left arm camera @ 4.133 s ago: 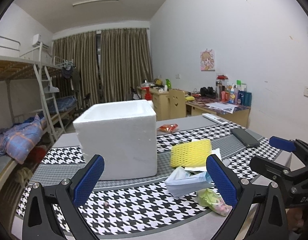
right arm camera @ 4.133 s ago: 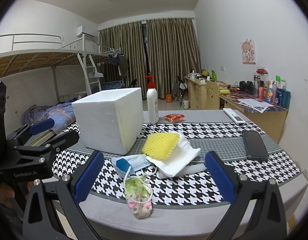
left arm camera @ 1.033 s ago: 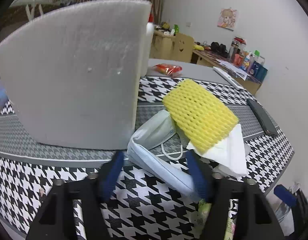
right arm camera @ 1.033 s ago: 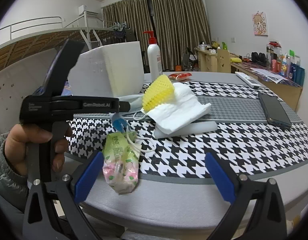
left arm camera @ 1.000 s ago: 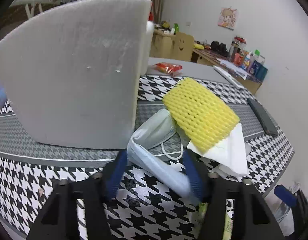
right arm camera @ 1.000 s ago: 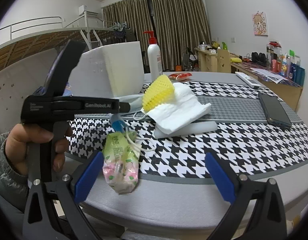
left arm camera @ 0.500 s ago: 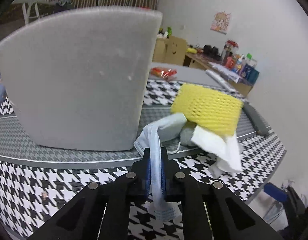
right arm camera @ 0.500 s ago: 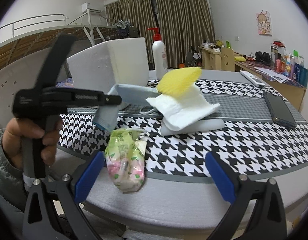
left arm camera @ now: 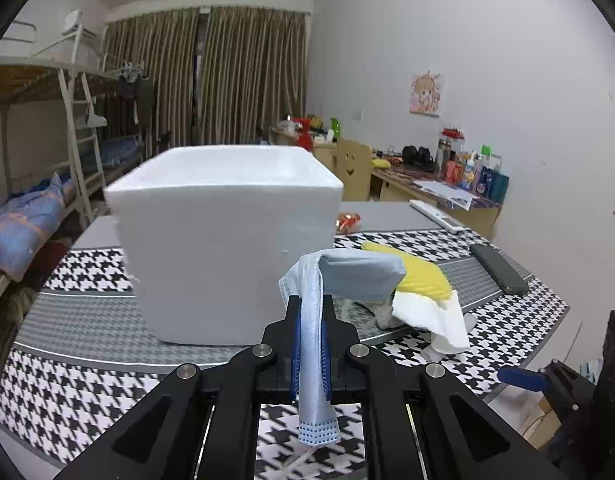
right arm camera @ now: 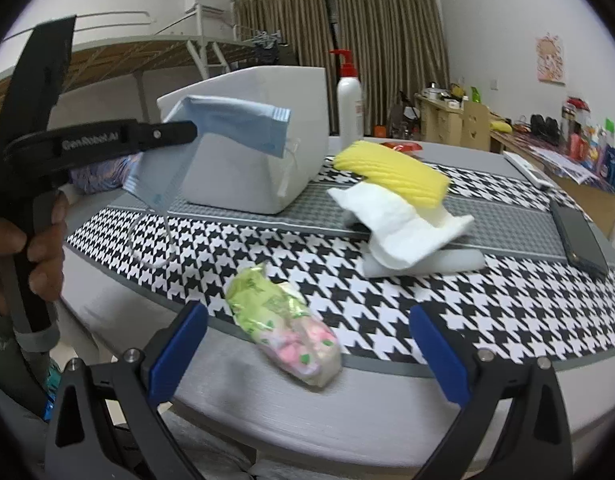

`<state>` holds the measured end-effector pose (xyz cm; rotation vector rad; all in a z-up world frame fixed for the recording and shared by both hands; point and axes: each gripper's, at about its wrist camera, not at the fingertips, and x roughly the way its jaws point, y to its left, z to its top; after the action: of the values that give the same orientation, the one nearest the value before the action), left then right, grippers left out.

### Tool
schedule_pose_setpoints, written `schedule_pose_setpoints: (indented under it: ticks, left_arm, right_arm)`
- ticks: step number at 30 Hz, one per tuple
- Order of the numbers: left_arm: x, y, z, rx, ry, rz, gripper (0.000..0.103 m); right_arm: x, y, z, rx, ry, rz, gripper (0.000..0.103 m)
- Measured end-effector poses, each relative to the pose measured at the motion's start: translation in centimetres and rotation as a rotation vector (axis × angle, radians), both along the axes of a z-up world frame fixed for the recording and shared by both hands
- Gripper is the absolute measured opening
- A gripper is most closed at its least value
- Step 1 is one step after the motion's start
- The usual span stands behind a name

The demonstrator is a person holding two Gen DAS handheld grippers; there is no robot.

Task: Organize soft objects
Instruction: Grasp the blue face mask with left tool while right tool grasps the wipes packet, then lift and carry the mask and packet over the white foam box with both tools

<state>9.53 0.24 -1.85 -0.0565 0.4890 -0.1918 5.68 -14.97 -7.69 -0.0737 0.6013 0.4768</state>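
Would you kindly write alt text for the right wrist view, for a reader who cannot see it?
The left gripper, held in a hand, lifts a blue face mask beside a white foam box. On the checked table lie a yellow foam net, white tissue and a snack packet; the right gripper is open.

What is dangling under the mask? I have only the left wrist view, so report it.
Observer: One white ear loop hangs below the face mask, over the tablecloth.
Operator: Tell me what stands behind the foam box.
Observer: A white pump bottle with a red head.
Operator: Report the right gripper.
Observer: Its jaws are open and empty; a green and pink packet lies on the table just ahead of them.
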Motion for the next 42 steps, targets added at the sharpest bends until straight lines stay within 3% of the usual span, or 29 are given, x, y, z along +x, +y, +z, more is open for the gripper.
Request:
schedule_pose_setpoints:
  ticks: [7, 11, 16, 21, 27, 42]
  left_arm:
    - [-1.1, 1.0, -0.6, -0.008, 0.008, -0.003, 0.009]
    - [-1.0, 1.3, -1.1, -0.019, 0.022, -0.003, 0.009]
    - [-0.7, 1.2, -1.6, -0.026, 0.038, -0.010, 0.009]
    - [-0.6, 1.5, -1.9, -0.038, 0.054, -0.006, 0.009]
    - [-0.6, 1.4, -2.1, -0.057, 0.061, -0.024, 0.009]
    - [-2.0, 1.5, -0.7, -0.071, 0.027, -0.062, 0.009]
  right_arm:
    - [0.6, 1.2, -0.6, -0.030, 0.009, 0.015, 0.102]
    - [1.1, 1.7, -1.0, -0.049, 0.023, 0.014, 0.095]
    - [1.7, 1.8, -1.9, -0.063, 0.061, 0.009, 0.082]
    - [1.7, 1.9, -2.2, -0.074, 0.071, 0.008, 0.058]
    - [1.7, 1.8, -1.8, -0.071, 0.075, 0.007, 0.040]
    - [1.6, 0.9, 2.1, -0.026, -0.003, -0.038, 0.038]
